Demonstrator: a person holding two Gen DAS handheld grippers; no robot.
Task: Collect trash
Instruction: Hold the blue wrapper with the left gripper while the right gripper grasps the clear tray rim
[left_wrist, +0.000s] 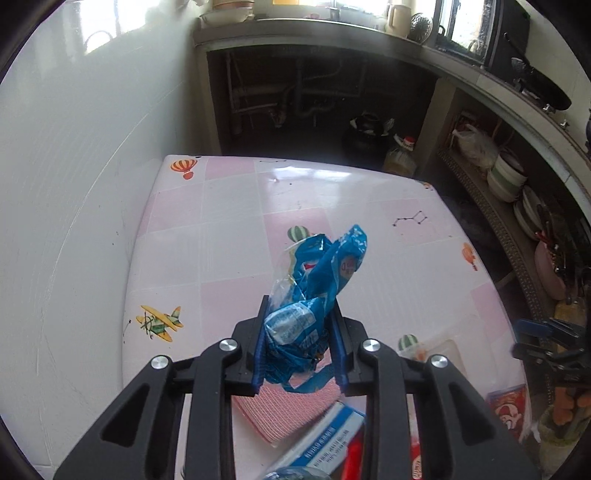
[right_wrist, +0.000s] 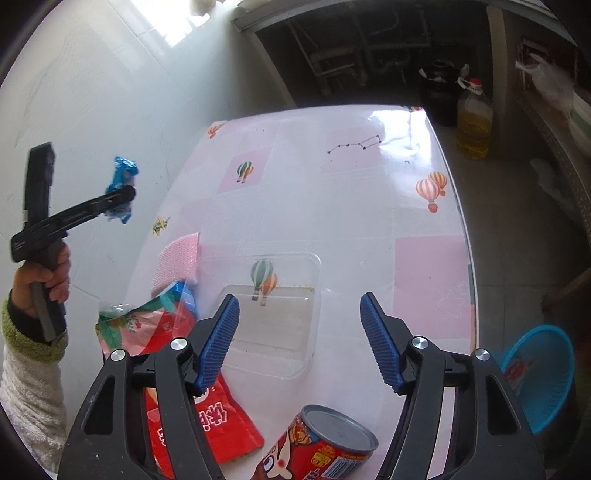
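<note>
Blue crinkled film, a crumpled snack wrapper (left_wrist: 314, 295), is pinched between the narrow jaws of the left gripper (left_wrist: 301, 332), held in the air above the table (left_wrist: 229, 229) with most of it sticking loosely out past the pads. Because the film is slick and springy, it could slide free on the way to the blue basket (right_wrist: 543, 373), which sits below the table's right edge, a long carry across. The right gripper (right_wrist: 299, 339) has its jaws fairly wide with nothing between them, poised over a clear plastic tray (right_wrist: 266, 314) near the front of the table; thin clear walls may flex or skate away under a pinch. Just in front of it a red can (right_wrist: 325, 446) lies tilted and could roll if nudged.

Only the right wrist view shows the basket, the can, the red snack bag (right_wrist: 218, 417) and the person's hand (right_wrist: 48, 280) holding the left tool. Only the left wrist view shows how the wrapper sits between the pads, plus a blue-and-white box (left_wrist: 325, 439) at the front edge.
</note>
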